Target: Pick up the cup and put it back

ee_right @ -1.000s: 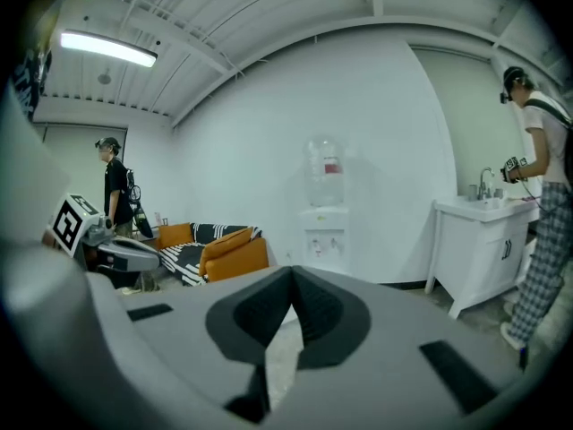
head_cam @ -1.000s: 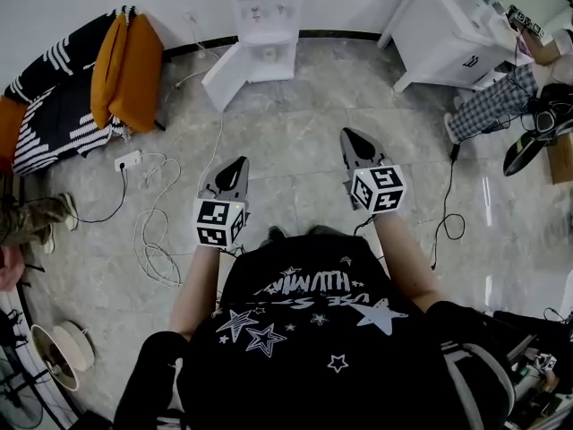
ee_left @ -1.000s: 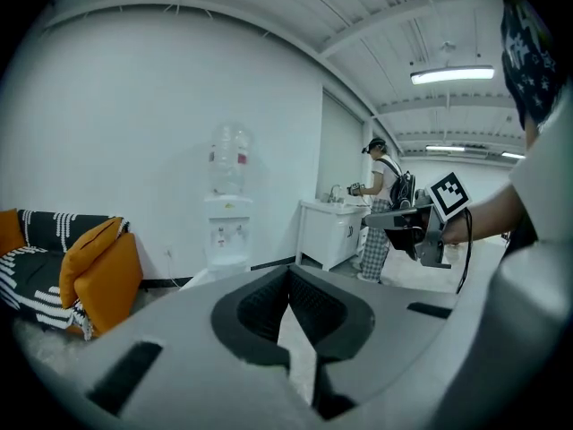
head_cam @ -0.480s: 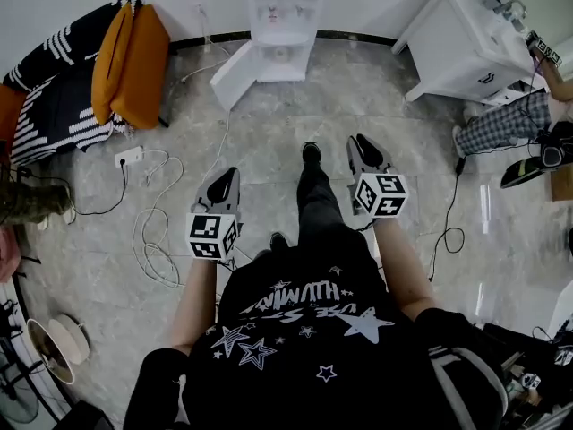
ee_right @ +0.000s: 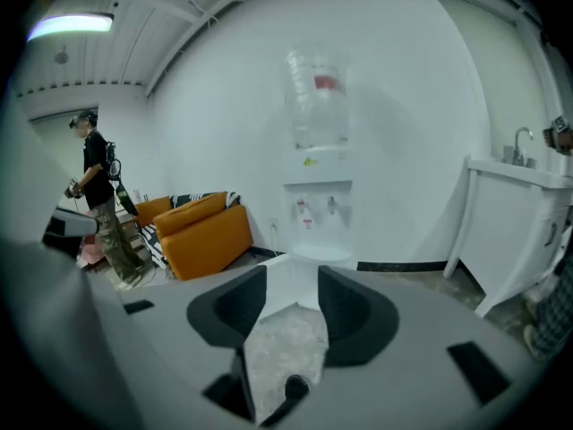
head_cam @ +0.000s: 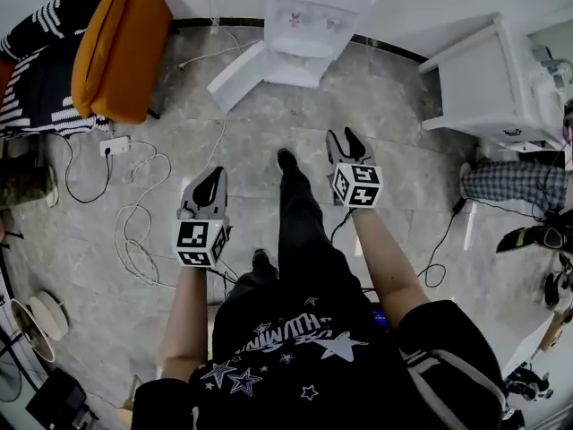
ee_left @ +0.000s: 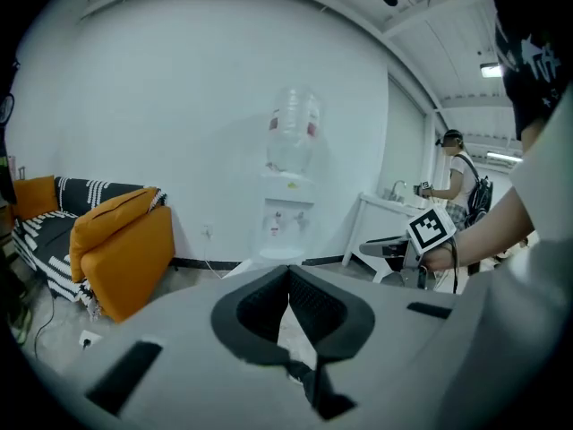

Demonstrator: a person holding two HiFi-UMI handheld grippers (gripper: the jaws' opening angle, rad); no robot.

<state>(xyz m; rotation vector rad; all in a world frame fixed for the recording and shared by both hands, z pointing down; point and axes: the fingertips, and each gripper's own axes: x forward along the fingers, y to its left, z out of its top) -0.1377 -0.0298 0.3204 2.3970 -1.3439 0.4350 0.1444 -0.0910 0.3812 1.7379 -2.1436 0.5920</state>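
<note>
No cup shows in any view. Both grippers are held out over the grey floor, pointing at a white water dispenser (head_cam: 315,14) by the wall. My left gripper (head_cam: 215,177) is shut, its dark pads meeting at the tips (ee_left: 288,271), with nothing held. My right gripper (head_cam: 345,138) has its jaws opening; a gap of floor shows between its fingers (ee_right: 293,280) and nothing is between them. The dispenser (ee_right: 318,206) carries a clear bottle on top and two taps; its lower door (head_cam: 238,74) hangs open.
An orange cushioned sofa (head_cam: 121,47) stands at the left, a white sink cabinet (head_cam: 501,88) at the right. Cables (head_cam: 134,231) and a power strip (head_cam: 114,145) lie on the floor to the left. Another person (ee_right: 98,206) stands farther off.
The person has stepped towards the dispenser, a leg now showing between the grippers. The right gripper's jaws have gone from shut to apart. The left gripper stays shut.
</note>
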